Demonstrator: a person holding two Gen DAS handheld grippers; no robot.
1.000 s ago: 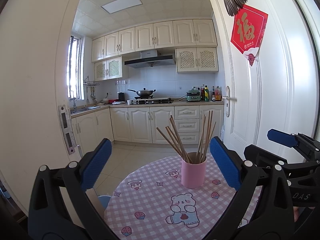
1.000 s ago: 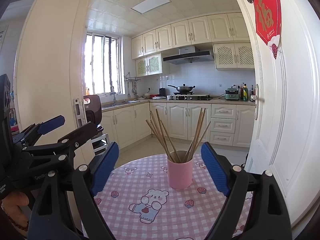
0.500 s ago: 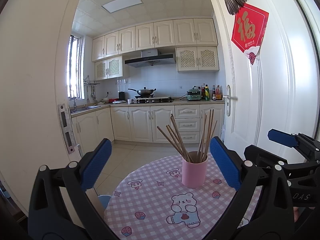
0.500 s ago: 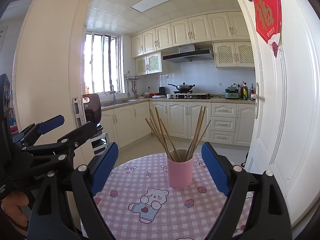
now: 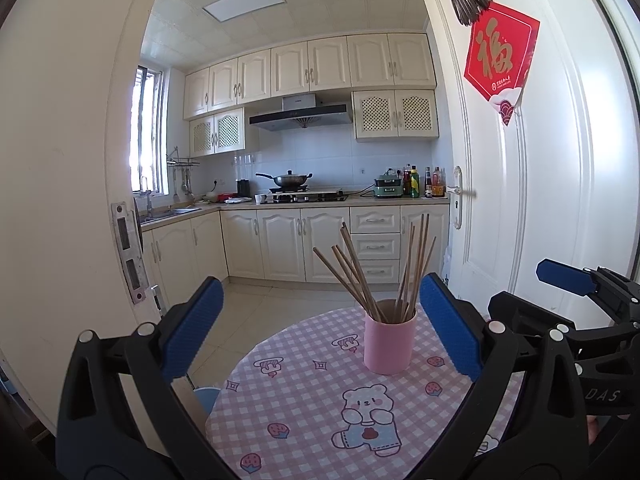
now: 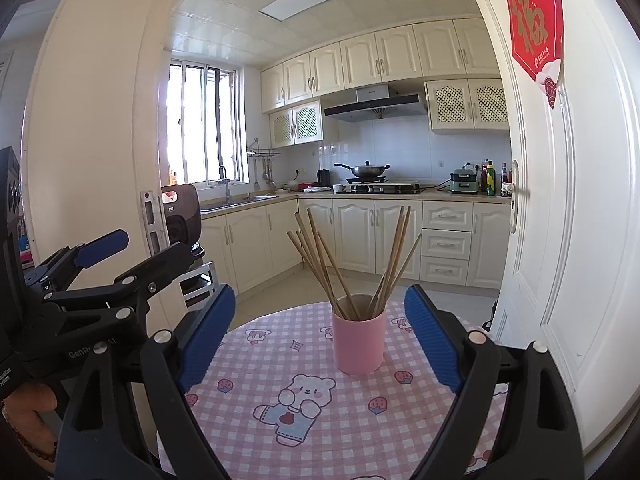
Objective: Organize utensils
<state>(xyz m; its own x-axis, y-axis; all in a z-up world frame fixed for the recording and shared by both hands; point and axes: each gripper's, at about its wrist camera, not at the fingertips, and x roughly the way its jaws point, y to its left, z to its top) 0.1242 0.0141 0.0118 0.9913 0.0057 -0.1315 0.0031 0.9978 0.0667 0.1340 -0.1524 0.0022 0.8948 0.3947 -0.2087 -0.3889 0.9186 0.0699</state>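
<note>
A pink cup (image 5: 389, 340) stands upright on a round table with a pink checked cloth (image 5: 304, 408). Several wooden chopsticks (image 5: 380, 272) stand in the cup and fan outward. My left gripper (image 5: 320, 328) is open and empty, above the table's near side, with the cup ahead toward its right finger. In the right wrist view the cup (image 6: 359, 344) and chopsticks (image 6: 352, 256) sit centred between the fingers of my right gripper (image 6: 320, 336), which is open and empty. The right gripper also shows in the left wrist view (image 5: 568, 284), and the left gripper shows in the right wrist view (image 6: 100, 248).
A white door (image 5: 520, 184) with a red paper sign (image 5: 500, 56) stands open to the right of the table. A cream door frame (image 5: 80, 200) is on the left. Kitchen cabinets, a stove with a wok (image 5: 288, 179) and a sink lie beyond. A blue stool (image 5: 206, 396) is under the table's left edge.
Both grippers stay open and nearly still. The cup sits a touch lower and nearer in both views.
</note>
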